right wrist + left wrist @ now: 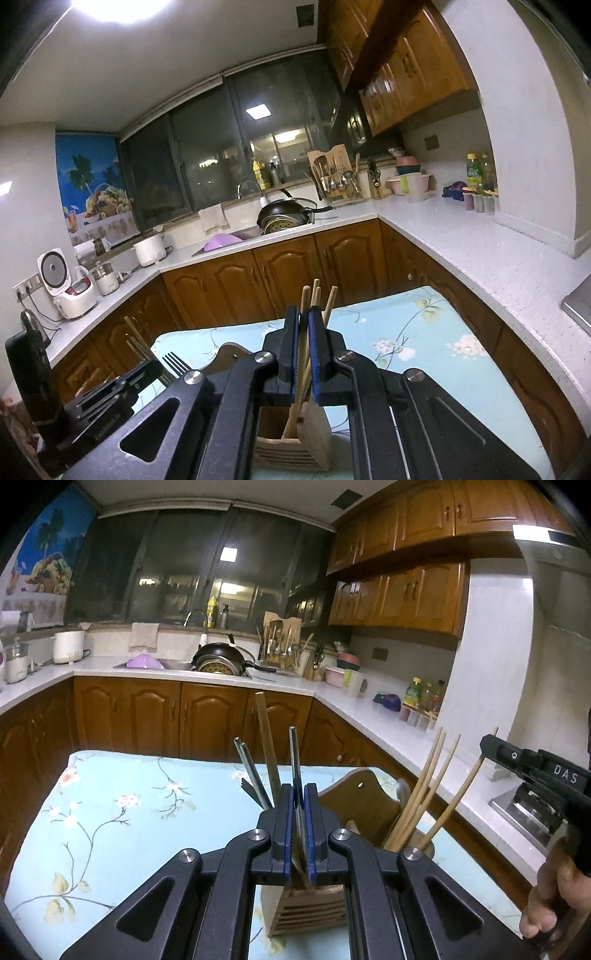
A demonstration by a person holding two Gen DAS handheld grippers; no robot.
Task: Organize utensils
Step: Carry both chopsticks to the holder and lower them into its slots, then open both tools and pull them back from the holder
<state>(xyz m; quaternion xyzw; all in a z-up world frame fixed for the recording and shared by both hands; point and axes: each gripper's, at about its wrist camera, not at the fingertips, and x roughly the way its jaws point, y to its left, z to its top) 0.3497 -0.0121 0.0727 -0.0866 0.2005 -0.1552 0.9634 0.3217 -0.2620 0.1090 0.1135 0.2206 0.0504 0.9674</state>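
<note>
Lowering both pieces into the wooden utensil holder (306, 904) looks like the step in hand, and it wants a slow, straight descent; the left gripper (299, 812) is clamped narrow on a thin metal utensil (294, 760) whose handle stands up above the blue pads, and the right gripper (303, 339) is pinched just as narrow on a wooden chopstick (303, 354) that runs down between its pads into the holder; each stick should be kept close to upright so its lower end finds the compartment it is aimed at and does not catch on the dividing wall; letting go is best left until the tip rests on the bottom, I judge, since a tall thin piece dropped early may tip the others; the two hands work close together, so one may need to wait for the other. On the contents: the holder stands on the flowered blue cloth over the worktop (110, 830); its left part holds a fork (251, 790), metal rods and a flat wooden handle (267, 746); its right part holds a sheaf of bamboo chopsticks (424, 790) splayed outward; whether a spoon sits behind them I cannot tell.
</note>
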